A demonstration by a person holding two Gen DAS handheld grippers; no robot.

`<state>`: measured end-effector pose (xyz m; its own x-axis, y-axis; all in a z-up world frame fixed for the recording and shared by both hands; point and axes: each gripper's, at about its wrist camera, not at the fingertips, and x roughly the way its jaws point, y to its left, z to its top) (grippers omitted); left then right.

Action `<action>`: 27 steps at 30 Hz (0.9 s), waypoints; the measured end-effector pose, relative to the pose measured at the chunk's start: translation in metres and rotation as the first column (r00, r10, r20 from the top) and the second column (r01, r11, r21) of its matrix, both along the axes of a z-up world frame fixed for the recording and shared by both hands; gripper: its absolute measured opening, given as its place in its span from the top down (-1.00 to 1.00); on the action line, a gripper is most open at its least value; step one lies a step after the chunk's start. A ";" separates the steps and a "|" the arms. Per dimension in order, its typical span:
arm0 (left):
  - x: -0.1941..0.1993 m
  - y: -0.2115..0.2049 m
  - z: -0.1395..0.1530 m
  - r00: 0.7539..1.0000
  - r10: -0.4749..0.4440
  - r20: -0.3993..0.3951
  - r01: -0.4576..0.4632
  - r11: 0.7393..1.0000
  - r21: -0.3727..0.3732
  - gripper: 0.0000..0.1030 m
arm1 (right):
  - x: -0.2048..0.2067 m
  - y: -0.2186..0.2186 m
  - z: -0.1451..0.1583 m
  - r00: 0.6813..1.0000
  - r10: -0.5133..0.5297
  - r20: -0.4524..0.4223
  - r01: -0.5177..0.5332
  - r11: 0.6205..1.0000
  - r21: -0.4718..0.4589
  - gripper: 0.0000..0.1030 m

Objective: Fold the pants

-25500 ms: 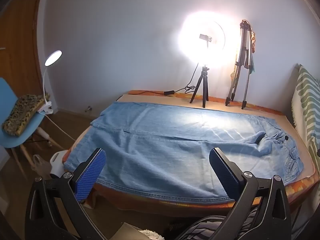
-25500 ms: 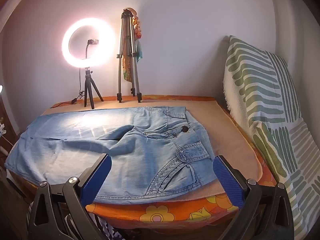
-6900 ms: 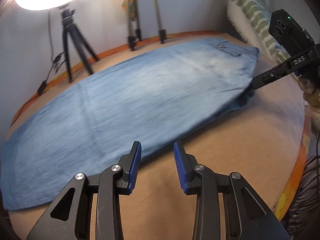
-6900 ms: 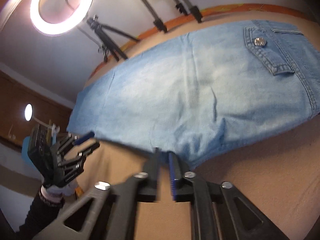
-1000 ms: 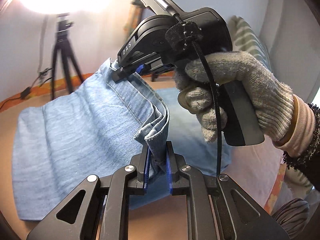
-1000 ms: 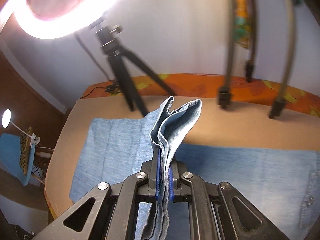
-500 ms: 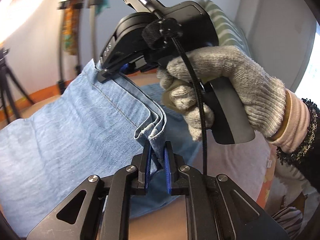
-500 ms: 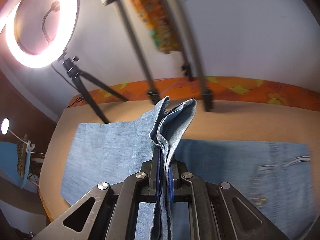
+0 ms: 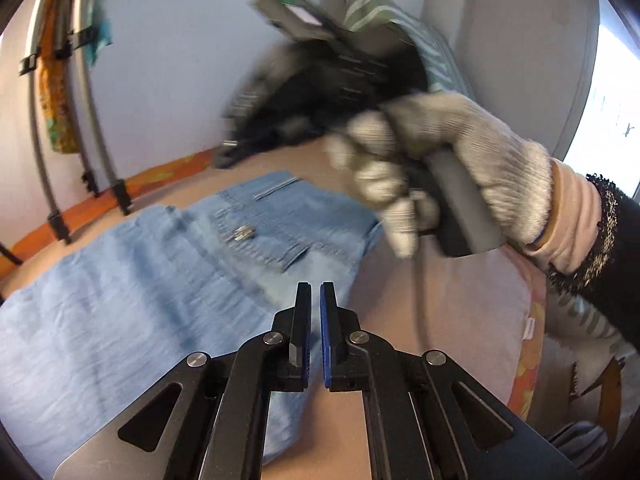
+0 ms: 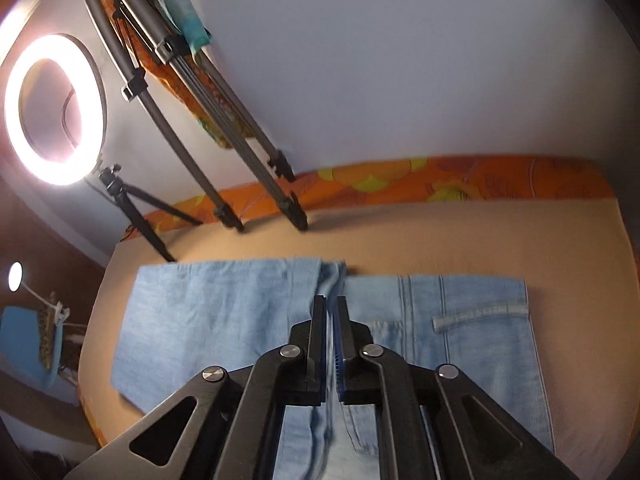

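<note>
The light blue jeans (image 9: pixel 160 280) lie flat on the tan bed cover (image 9: pixel 420 320), legs folded over toward the waist, back pocket button (image 9: pixel 240 234) showing. My left gripper (image 9: pixel 315 292) hovers over their near edge. Its jaws are closing to a thin slit with nothing between them. A gloved hand (image 9: pixel 440 152) holds my right gripper (image 9: pixel 228 156), blurred, above the far side of the bed, and no cloth hangs from it. In the right wrist view the right gripper (image 10: pixel 331 304) is shut above the fold line of the jeans (image 10: pixel 224 312).
A grey tripod (image 10: pixel 224 152) and a lit ring light (image 10: pixel 52 108) on its stand rest at the wall edge of the bed. A green-striped cushion (image 9: pixel 380 8) leans at the right end. A blue chair (image 10: pixel 28 344) stands off the left end.
Both grippers were pinching the raised stack of leg hems. That cloth is now out of both jaws and lies flat, and the right gripper has swung away across the bed.
</note>
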<state>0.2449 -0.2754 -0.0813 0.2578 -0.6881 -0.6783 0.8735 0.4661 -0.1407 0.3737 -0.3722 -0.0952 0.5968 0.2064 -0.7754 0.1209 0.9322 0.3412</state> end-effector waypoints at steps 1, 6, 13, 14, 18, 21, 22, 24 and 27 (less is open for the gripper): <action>0.002 0.004 -0.002 1.000 0.003 -0.006 -0.003 1.000 0.018 0.94 | -0.003 -0.001 -0.003 1.000 0.009 -0.006 -0.009 1.000 0.014 0.85; 0.007 0.013 -0.019 1.000 0.007 0.001 -0.008 0.994 0.105 0.62 | -0.020 -0.004 -0.017 0.998 0.044 -0.043 -0.041 0.996 0.079 0.31; -0.014 -0.036 -0.050 0.998 -0.039 0.050 0.029 0.981 0.194 0.04 | -0.053 0.004 -0.031 0.991 0.067 -0.114 -0.052 0.990 0.132 0.27; -0.016 -0.042 -0.053 0.997 -0.041 0.071 0.026 0.977 0.211 0.04 | -0.057 0.003 -0.032 0.992 0.061 -0.115 -0.046 0.990 0.135 0.27; -0.020 -0.062 -0.066 0.991 -0.058 0.120 0.026 0.967 0.254 0.04 | -0.064 -0.004 -0.031 0.993 0.043 -0.111 -0.024 0.986 0.163 0.26; -0.010 -0.063 -0.068 0.997 -0.036 0.072 0.019 0.973 0.228 0.05 | -0.065 -0.006 -0.025 0.994 0.038 -0.099 -0.022 0.987 0.158 0.25; -0.006 -0.061 -0.067 0.999 -0.029 0.045 0.018 0.977 0.212 0.05 | -0.065 -0.006 -0.024 0.995 0.041 -0.096 -0.026 0.987 0.156 0.24; 0.000 -0.056 -0.065 1.000 -0.022 0.001 0.022 0.984 0.178 0.05 | -0.065 -0.006 -0.021 0.995 0.045 -0.092 -0.031 0.988 0.149 0.24; 0.009 -0.049 -0.062 0.998 -0.012 -0.069 0.021 0.992 0.128 0.05 | -0.062 -0.003 -0.023 0.994 0.051 -0.099 -0.037 0.990 0.139 0.23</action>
<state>0.2541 -0.3246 -0.1437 0.1974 -0.5979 -0.7769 0.8717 0.4696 -0.1399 0.3113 -0.3755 -0.1184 0.5040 0.3391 -0.7944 0.1211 0.8829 0.4537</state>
